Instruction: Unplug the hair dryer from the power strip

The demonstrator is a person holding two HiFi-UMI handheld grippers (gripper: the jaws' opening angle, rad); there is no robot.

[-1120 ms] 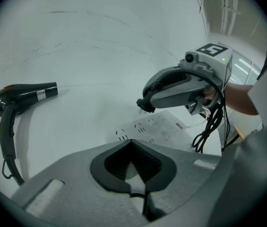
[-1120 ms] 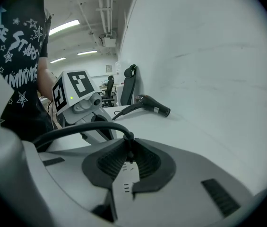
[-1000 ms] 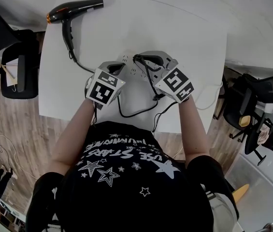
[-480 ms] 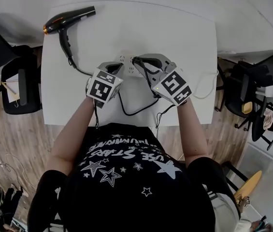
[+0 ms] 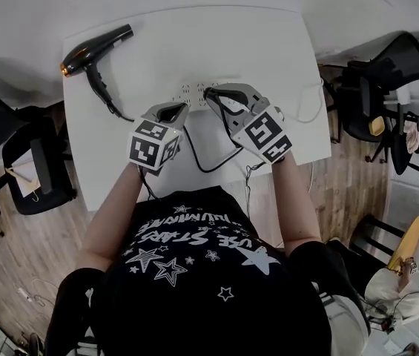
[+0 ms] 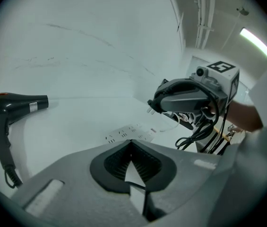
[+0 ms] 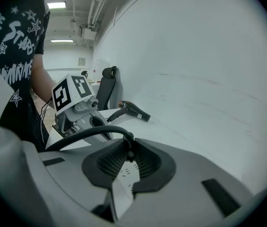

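A black hair dryer (image 5: 94, 48) lies at the far left corner of the white table (image 5: 268, 58). Its black cord (image 5: 210, 165) loops across the near side of the table. The white power strip (image 5: 194, 93) lies mid-table. My right gripper (image 5: 211, 93) is shut on the dryer's plug (image 6: 151, 109), which hangs in the air above the strip with its prongs bare. In the right gripper view the cord (image 7: 90, 132) arches out from between the pads. My left gripper (image 5: 177, 110) is shut on nothing and hovers just left of the strip (image 6: 131, 134).
Black office chairs stand left (image 5: 24, 162) and right (image 5: 387, 73) of the table on a wooden floor. A thin white cable (image 5: 309, 113) runs off the table's right edge. A pale wall rises behind the table.
Both grippers have lifted a little from the table, and the right one carries the plug up off the power strip. The hair dryer has not moved.
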